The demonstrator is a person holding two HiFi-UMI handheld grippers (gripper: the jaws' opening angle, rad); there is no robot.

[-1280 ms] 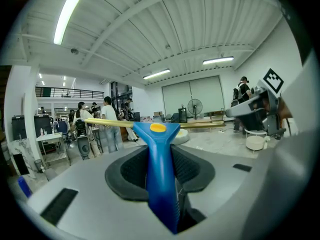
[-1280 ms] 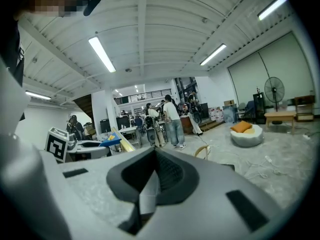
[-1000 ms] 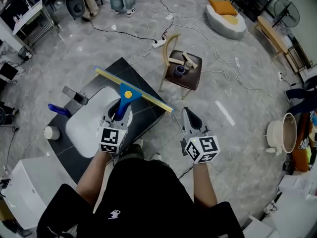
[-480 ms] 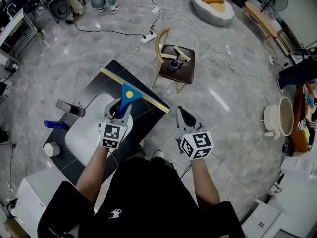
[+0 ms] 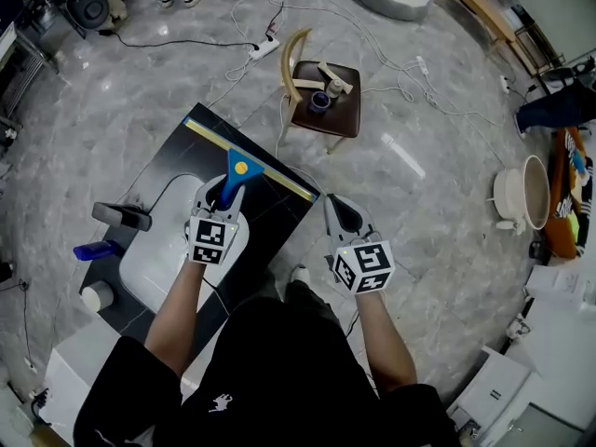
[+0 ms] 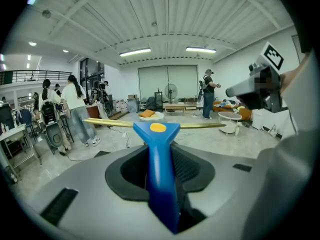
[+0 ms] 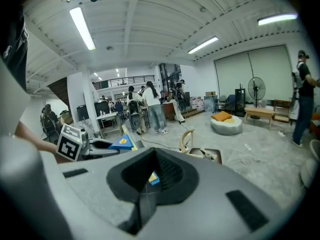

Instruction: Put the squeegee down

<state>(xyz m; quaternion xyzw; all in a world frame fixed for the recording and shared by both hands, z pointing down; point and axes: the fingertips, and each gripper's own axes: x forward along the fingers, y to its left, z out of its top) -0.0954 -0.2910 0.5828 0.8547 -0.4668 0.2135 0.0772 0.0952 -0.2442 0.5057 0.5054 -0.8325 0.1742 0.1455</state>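
The squeegee (image 5: 240, 168) has a blue handle and a long yellow blade, which lies slantwise over the black counter (image 5: 186, 152). My left gripper (image 5: 223, 199) is shut on the handle, just past the white sink (image 5: 163, 250). In the left gripper view the blue handle (image 6: 160, 154) runs straight out between the pads, and the blade (image 6: 200, 126) crosses level in front. My right gripper (image 5: 337, 210) hangs off the counter's right edge, above the floor, shut with nothing in it. In the right gripper view its jaw tips (image 7: 142, 199) meet, and the squeegee (image 7: 122, 142) shows at the left.
A dark faucet (image 5: 121, 216), a blue object (image 5: 93, 250) and a white roll (image 5: 96, 297) stand left of the sink. A wooden chair (image 5: 321, 101) with small items is beyond the counter. Cables and a power strip (image 5: 261, 49) cross the floor. A white pot (image 5: 523, 214) sits at the right.
Both grippers have come down. The squeegee has sunk with the left gripper towards the black counter, still in the same grip. The right gripper stays shut.
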